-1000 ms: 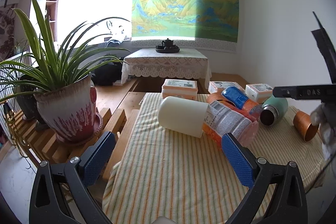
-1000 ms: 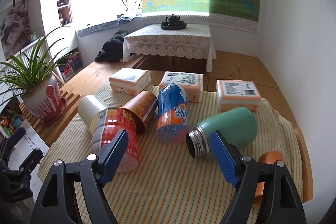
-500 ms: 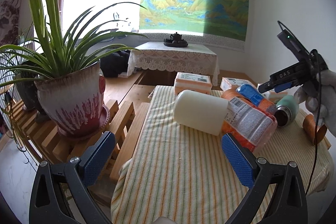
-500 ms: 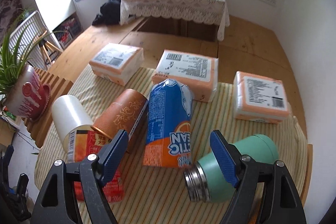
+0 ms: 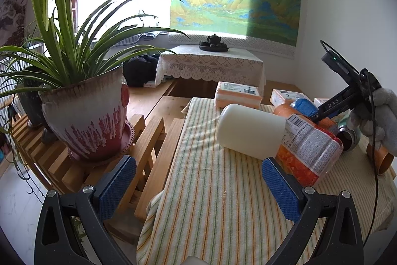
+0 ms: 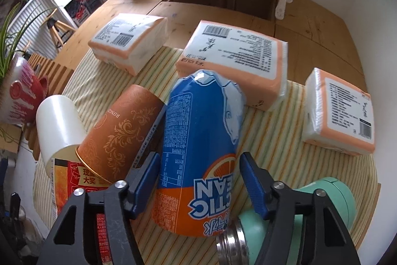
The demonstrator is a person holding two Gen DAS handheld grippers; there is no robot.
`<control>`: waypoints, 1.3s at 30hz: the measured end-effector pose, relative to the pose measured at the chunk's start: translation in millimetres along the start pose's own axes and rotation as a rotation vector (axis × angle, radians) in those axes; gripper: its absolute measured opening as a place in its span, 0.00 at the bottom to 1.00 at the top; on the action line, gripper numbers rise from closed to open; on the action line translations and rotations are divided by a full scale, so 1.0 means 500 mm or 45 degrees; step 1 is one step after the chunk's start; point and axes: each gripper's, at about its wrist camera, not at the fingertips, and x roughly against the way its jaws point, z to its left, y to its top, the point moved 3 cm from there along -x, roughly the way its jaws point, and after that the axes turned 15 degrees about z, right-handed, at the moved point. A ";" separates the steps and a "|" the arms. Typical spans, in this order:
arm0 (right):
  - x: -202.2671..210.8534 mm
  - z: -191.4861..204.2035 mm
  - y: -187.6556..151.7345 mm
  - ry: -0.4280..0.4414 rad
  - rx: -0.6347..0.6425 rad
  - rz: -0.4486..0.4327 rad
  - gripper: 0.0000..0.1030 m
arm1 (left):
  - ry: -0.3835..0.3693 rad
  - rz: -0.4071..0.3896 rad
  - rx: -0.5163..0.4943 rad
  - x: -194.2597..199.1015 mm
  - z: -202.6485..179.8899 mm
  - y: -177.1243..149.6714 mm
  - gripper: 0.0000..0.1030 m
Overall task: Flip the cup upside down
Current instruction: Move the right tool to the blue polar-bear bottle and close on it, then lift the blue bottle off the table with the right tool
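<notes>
Since 0.5 s ago, the right gripper (image 6: 198,175) has dropped to straddle the blue cup (image 6: 198,153) (lying sideways), jaws apart for grasping; the left gripper (image 5: 198,180) hangs open.

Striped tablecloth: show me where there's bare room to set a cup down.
The near stretch of the striped tablecloth, between the open left gripper and the lying white cup, is bare. Crowded: the right gripper straddles the blue-and-orange cup, packed between the brown cup, green flask and tissue packs.
</notes>
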 end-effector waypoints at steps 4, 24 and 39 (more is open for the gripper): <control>0.004 0.005 0.002 -0.045 0.030 -0.006 0.54 | 0.004 0.002 0.005 -0.003 0.001 0.002 0.99; 0.158 0.061 -0.081 -0.127 0.149 -0.203 0.52 | 0.014 -0.041 -0.008 0.064 -0.011 -0.001 0.99; 0.133 0.110 -0.360 -0.163 0.379 -0.179 0.52 | -0.128 0.070 -0.113 0.126 -0.124 -0.033 0.99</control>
